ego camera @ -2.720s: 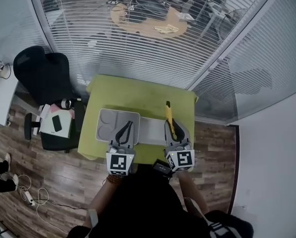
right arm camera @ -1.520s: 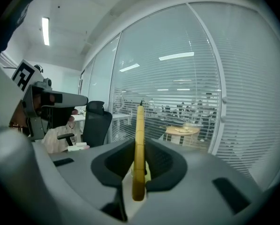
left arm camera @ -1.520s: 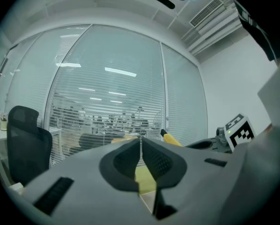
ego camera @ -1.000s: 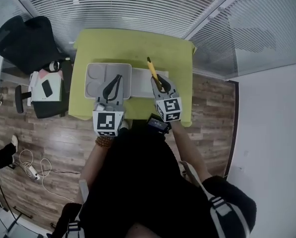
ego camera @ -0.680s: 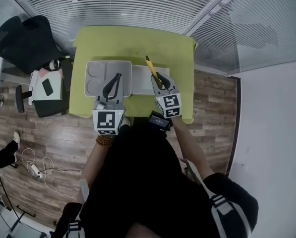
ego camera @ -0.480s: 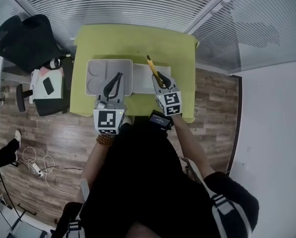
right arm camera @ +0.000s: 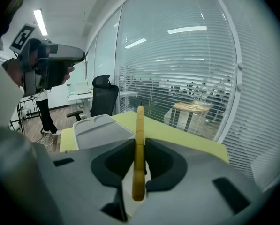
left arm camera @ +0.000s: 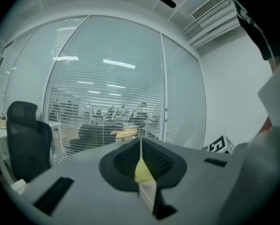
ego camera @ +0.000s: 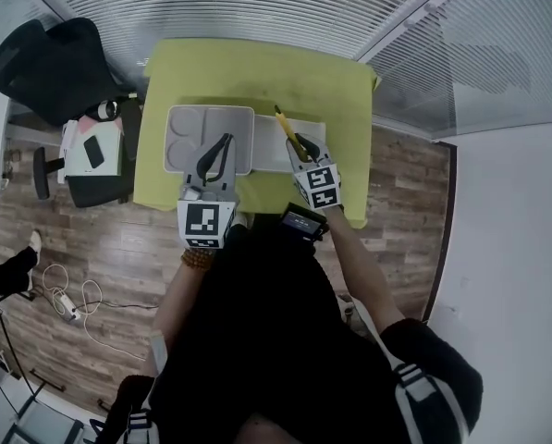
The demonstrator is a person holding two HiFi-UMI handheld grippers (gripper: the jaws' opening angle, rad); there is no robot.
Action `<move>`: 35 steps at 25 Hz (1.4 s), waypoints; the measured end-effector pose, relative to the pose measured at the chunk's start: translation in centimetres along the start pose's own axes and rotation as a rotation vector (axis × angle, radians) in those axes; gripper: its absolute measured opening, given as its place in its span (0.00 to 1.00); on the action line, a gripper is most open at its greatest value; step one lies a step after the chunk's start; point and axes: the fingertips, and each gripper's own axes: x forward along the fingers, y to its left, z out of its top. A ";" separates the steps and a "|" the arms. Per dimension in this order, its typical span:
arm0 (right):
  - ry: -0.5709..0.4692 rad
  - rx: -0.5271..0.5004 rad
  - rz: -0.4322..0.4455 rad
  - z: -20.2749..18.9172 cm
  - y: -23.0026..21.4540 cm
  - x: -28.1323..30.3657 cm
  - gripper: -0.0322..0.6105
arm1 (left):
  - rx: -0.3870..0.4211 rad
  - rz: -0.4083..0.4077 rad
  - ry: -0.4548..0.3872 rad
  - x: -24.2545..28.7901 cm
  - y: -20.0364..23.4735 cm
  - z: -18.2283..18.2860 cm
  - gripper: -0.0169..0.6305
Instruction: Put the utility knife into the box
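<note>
A yellow utility knife (ego camera: 285, 125) (right arm camera: 140, 121) stands on edge in my right gripper (ego camera: 300, 146) (right arm camera: 140, 144), which is shut on its handle; the far end sticks out past the jaws. The knife hangs over a white open box (ego camera: 274, 146) on the green table (ego camera: 257, 77). Left of the box lies a grey moulded lid or tray (ego camera: 188, 137) (right arm camera: 100, 128). My left gripper (ego camera: 225, 141) (left arm camera: 140, 144) hovers over the tray's right part, shut, with nothing in it.
A black office chair (ego camera: 58, 58) and a low stand with a phone (ego camera: 92, 151) are left of the table. Glass walls with blinds (ego camera: 257, 7) run behind it. A person stands far left in the right gripper view (right arm camera: 43, 114).
My right gripper has sunk with the knife towards the white box. The left gripper has stayed over the tray.
</note>
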 end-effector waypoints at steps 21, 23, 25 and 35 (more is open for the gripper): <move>0.165 -0.015 0.112 -5.1 0.2 3.6 0.15 | -0.015 0.022 0.057 0.0 0.7 -1.9 0.06; 0.182 -0.020 0.124 -5.4 0.3 3.9 0.15 | -0.014 0.022 0.061 0.1 0.7 -1.9 0.06; 0.195 -0.029 0.134 -5.9 0.3 4.2 0.15 | -0.012 0.024 0.065 0.3 0.7 -2.0 0.06; 0.329 -0.032 0.173 -8.8 0.6 6.1 0.15 | -0.018 0.043 0.093 0.6 1.2 -3.0 0.06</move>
